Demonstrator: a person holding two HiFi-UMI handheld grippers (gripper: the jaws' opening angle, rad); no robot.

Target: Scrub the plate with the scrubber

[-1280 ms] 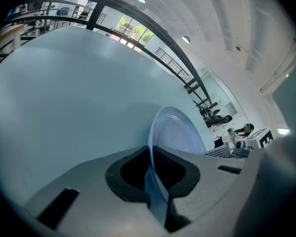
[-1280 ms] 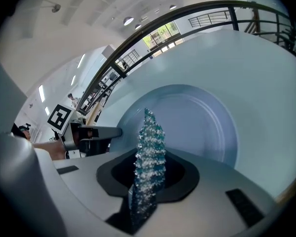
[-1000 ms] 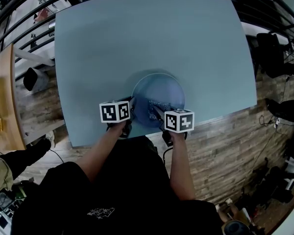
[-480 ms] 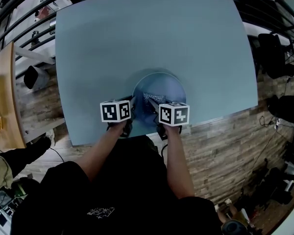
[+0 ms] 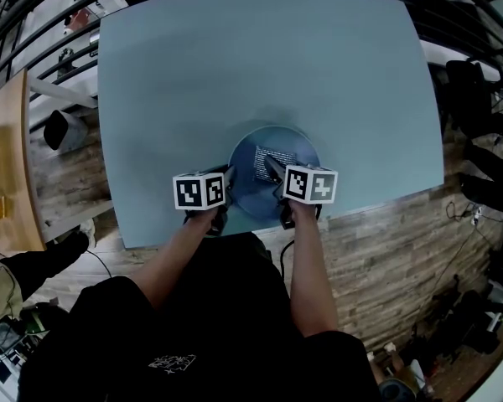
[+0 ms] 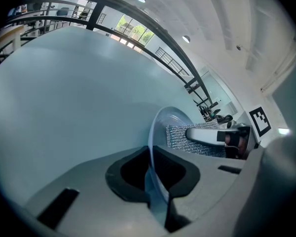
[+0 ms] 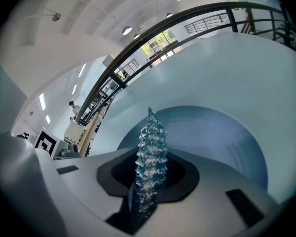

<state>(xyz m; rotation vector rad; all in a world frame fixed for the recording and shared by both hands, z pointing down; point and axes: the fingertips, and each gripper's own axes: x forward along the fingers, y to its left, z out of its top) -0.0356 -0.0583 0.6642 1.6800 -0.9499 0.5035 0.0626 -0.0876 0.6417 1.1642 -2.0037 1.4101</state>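
Plate (image 5: pixel 251 196) sits flat on the grey-blue table (image 5: pixel 260 57), near its front edge. Left gripper (image 5: pixel 225 179) fingers are pinched on the plate's left rim. Right gripper (image 5: pixel 274 172) fingers are clamped on the sparkly mesh scrubber (image 5: pixel 271 161) — pad lies on the plate's inner surface.

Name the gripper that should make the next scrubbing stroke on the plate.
Right. The right gripper is shut on the scrubber, whose tip lies over the plate. The left gripper is shut on the plate's rim, probably steadying it, so it is not free.
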